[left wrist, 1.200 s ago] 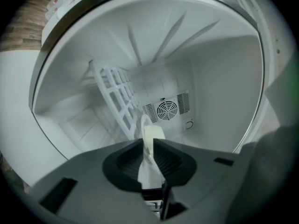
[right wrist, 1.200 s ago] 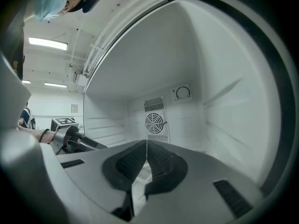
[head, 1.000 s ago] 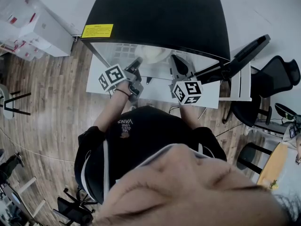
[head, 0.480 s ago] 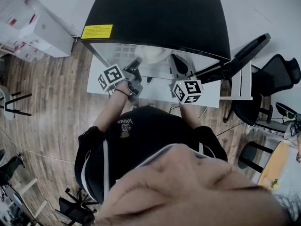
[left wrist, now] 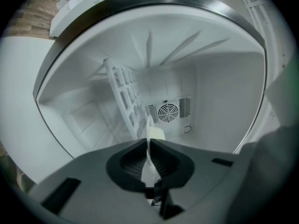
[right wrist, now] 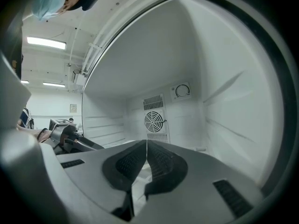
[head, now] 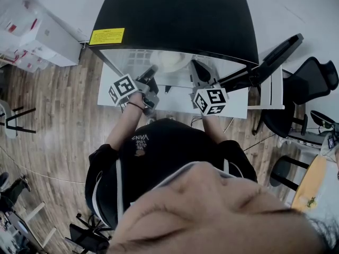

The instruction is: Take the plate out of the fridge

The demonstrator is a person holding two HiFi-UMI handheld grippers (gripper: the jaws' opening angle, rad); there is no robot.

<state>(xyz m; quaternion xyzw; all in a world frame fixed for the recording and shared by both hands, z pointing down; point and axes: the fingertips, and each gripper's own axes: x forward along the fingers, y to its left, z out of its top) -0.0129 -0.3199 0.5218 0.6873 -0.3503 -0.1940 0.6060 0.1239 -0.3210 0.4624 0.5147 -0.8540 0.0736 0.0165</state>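
The white plate (head: pixel 172 61) lies inside the open fridge (head: pixel 175 15), just behind its front edge. In the left gripper view the plate (left wrist: pixel 157 134) shows edge-on, and its thin rim runs between the pads of my left gripper (left wrist: pixel 148 141). The jaws have just been closing and now pinch that rim. In the head view the left gripper (head: pixel 153 70) reaches in at the plate's left side. My right gripper (right wrist: pixel 146 146) is shut with nothing between its fingers, and its tips (head: pixel 197 66) reach into the fridge to the right of the plate.
A white wire rack (left wrist: pixel 125 101) leans inside the fridge, with a fan grille (left wrist: pixel 167 112) on the back wall. The fridge door (head: pixel 275 52) stands open at the right. Office chairs (head: pixel 312 83) stand beyond the door, and white boxes (head: pixel 37 36) sit at the left.
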